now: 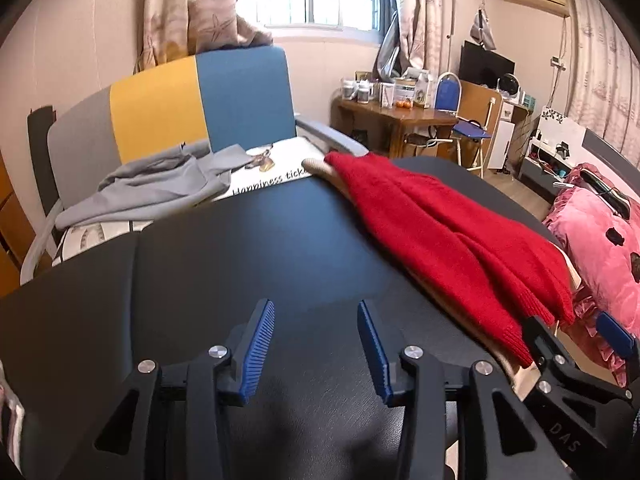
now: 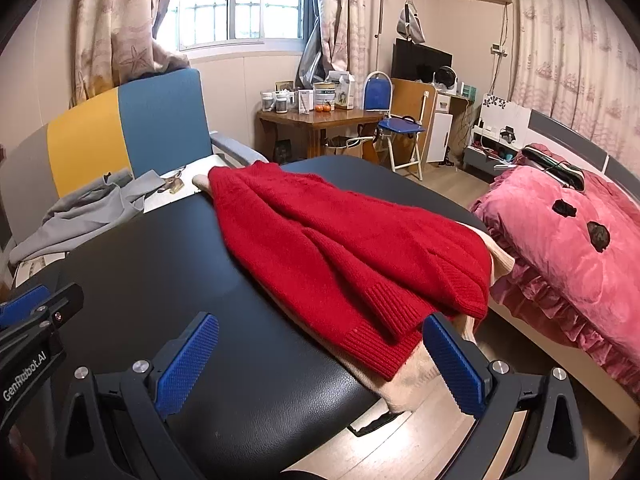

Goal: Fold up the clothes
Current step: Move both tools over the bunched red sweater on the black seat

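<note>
On the black leather-look bench (image 2: 248,380), toward two o'clock, a folded red knitted sweater (image 2: 340,248) lies atop a beige garment (image 2: 412,384). Left claw (image 1: 316,354) hovers released over bare bench; right claw (image 2: 320,364), also released, straddles the sweater's near hem.

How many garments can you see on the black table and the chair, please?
3: a red sweater on the table's right side, a beige garment under it, and a grey garment on the chair. More may be hidden underneath.
</note>
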